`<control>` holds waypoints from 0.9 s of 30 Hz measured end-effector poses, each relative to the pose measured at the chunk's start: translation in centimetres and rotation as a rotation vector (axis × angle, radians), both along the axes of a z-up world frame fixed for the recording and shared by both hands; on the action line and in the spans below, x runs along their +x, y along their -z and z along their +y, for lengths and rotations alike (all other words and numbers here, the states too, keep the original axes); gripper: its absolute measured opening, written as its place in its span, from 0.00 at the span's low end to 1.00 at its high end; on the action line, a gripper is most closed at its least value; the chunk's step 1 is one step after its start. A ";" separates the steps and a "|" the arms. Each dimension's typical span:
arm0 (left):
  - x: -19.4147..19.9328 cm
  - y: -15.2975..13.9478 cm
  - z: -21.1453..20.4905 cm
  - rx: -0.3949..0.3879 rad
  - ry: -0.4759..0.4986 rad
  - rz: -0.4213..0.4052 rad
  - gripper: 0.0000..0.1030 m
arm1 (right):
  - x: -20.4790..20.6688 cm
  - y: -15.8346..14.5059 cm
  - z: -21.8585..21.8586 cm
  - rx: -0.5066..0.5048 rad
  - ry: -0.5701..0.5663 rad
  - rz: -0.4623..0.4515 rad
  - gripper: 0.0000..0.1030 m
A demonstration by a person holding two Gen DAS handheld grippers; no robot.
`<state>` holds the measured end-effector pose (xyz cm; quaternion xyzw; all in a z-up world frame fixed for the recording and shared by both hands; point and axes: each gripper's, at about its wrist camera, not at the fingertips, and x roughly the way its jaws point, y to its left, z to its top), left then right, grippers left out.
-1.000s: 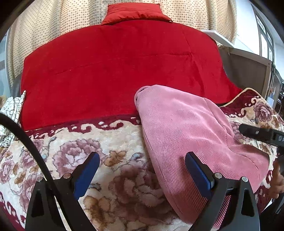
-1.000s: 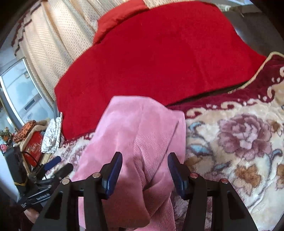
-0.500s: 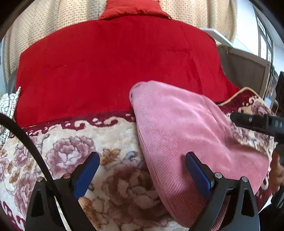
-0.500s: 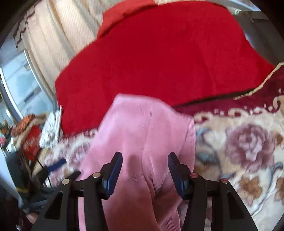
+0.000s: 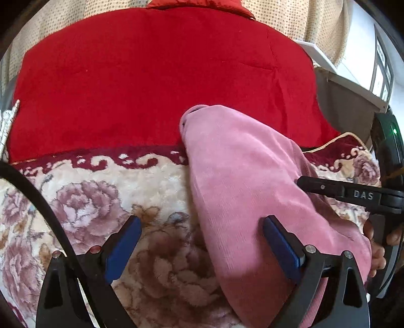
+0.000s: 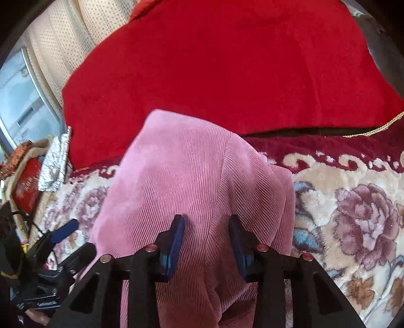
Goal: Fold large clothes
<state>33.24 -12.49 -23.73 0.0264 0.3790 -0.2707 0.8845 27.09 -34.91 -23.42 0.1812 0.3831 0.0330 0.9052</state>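
Observation:
A pink corduroy garment [image 5: 242, 181] lies folded lengthwise on a floral blanket [image 5: 88, 201], its far end reaching the red cover. My left gripper [image 5: 200, 223] is wide open, with the garment's left edge lying under the gap between its blue pads. My right gripper [image 6: 206, 219] hangs low over the garment [image 6: 176, 176]. Its jaws are closing with a ridge of pink fabric between them, and a gap still shows beside each pad. In the left wrist view a black finger of the right gripper [image 5: 341, 193] reaches over the garment's right side, with a hand [image 5: 376, 254] behind it.
A red cover [image 5: 164, 75] spreads over the far half of the bed, with a red pillow [image 5: 202, 5] and dotted curtains [image 6: 50, 50] behind. A grey board [image 5: 348, 108] stands at the right. Past the bed's left edge are a patterned cloth [image 6: 54, 164] and a red box [image 6: 26, 186].
The right gripper's jaws have narrowed over the pink fabric. It has slid along the garment, and its finger reaches farther in over the cloth in the left wrist view. The left gripper has dropped slightly closer.

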 end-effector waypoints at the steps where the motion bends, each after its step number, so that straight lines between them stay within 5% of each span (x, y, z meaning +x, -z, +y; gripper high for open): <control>1: 0.1 -0.1 0.2 -0.012 -0.002 0.008 0.94 | -0.5 -0.1 -0.3 0.008 0.000 -0.010 0.50; 3: 0.2 -0.3 0.7 -0.041 0.002 0.018 0.94 | -1.8 -0.5 -1.0 0.025 0.007 -0.042 0.56; 5: 0.4 -0.7 1.4 -0.075 0.003 0.029 0.94 | -2.8 -1.0 -2.0 0.053 0.020 -0.076 0.74; 8: 0.9 -0.7 2.1 -0.130 0.032 0.080 0.94 | -3.6 -1.0 -3.4 0.118 0.044 -0.103 0.82; 15: 2.5 0.6 2.5 -0.231 0.093 0.262 0.94 | -3.5 2.5 -6.4 0.323 -0.009 0.001 0.83; 27: 3.3 2.6 0.7 -0.310 0.179 0.392 0.94 | -2.2 6.9 -7.5 0.518 -0.085 0.123 0.83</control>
